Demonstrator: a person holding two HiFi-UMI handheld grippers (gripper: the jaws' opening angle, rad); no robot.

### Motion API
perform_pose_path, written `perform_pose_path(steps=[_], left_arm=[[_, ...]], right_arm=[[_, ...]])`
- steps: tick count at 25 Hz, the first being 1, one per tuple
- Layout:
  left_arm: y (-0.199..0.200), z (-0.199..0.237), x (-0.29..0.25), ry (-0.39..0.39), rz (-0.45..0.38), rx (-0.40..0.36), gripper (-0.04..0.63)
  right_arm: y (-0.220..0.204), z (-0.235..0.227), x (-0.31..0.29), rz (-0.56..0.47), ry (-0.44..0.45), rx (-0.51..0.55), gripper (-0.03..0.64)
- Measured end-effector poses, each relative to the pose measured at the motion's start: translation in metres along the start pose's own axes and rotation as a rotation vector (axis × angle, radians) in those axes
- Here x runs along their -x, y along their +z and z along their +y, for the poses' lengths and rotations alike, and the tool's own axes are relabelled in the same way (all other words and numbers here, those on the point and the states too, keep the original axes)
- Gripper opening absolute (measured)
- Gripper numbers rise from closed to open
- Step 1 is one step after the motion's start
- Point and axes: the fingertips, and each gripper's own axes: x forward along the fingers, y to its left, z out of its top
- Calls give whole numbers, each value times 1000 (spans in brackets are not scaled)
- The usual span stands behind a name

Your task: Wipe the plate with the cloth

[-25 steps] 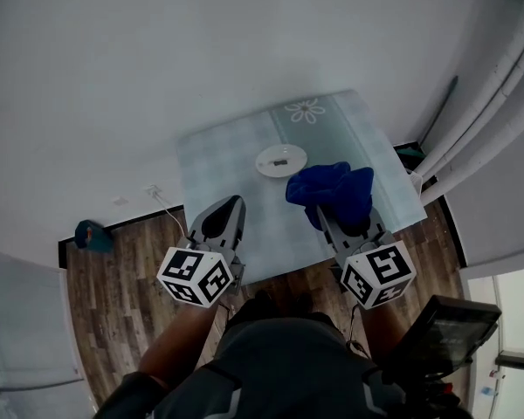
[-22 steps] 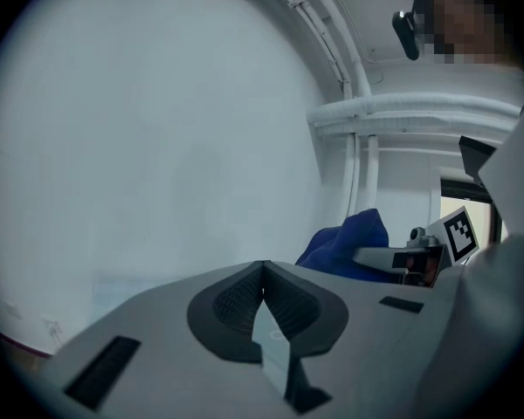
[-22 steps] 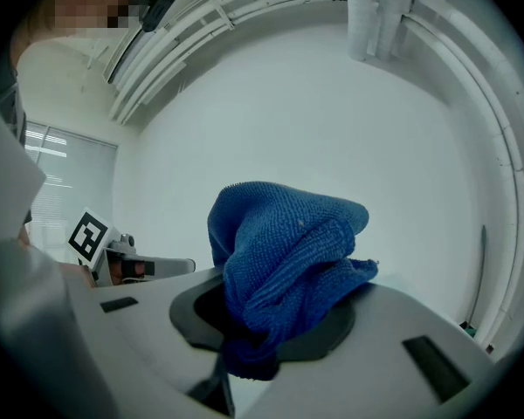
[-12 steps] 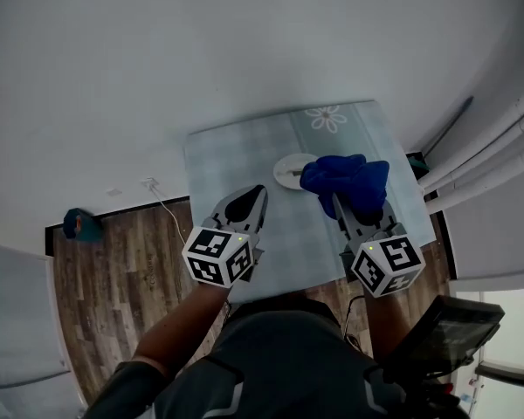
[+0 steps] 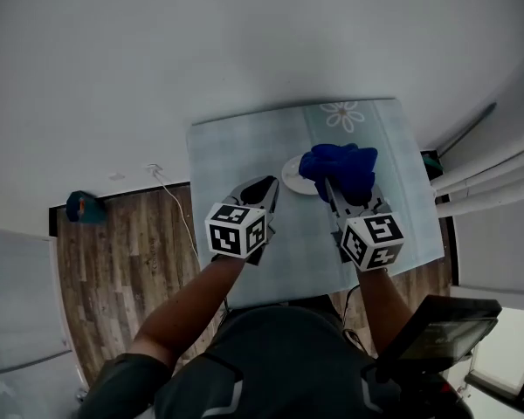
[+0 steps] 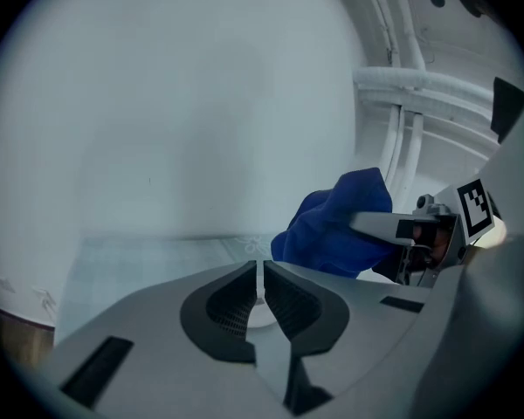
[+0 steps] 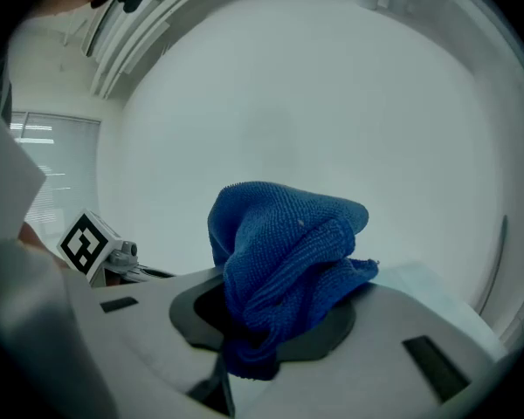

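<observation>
Head view, centre frame: right gripper (image 5: 331, 188), clamped on a bunched blue cloth (image 5: 341, 168), covers the right edge of the small white round plate (image 5: 292, 175). Closed and empty, the left gripper (image 5: 269, 185) flanks its left.

cloth (image 7: 284, 251): nubby knitted fabric, matt; plate (image 5: 293, 177): smooth, hard-looking; floor (image 5: 127, 260): wood-grain planks, matt

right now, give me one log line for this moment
left gripper: shut, empty | right gripper: shut on cloth | plate: on table, partly hidden by cloth | contact: cannot tell
</observation>
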Motion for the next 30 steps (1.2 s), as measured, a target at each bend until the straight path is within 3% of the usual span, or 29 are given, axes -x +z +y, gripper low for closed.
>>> perform_pose_path(steps=[2, 5, 9, 19, 30], left_arm=[[-13, 9, -21, 20, 55, 20, 20], [-35, 27, -50, 56, 139, 57, 109], [-62, 49, -79, 116, 231, 92, 112], [-111, 70, -129, 182, 405, 52, 111], [-120, 71, -138, 181, 421, 117, 100]], right_arm=[[-16, -8, -22, 42, 20, 2, 101], [-44, -17, -56, 109, 54, 1, 101], [-78, -23, -95, 181, 97, -7, 101], [-138, -32, -153, 322, 153, -19, 101], [-167, -66, -150, 437, 91, 1, 101]])
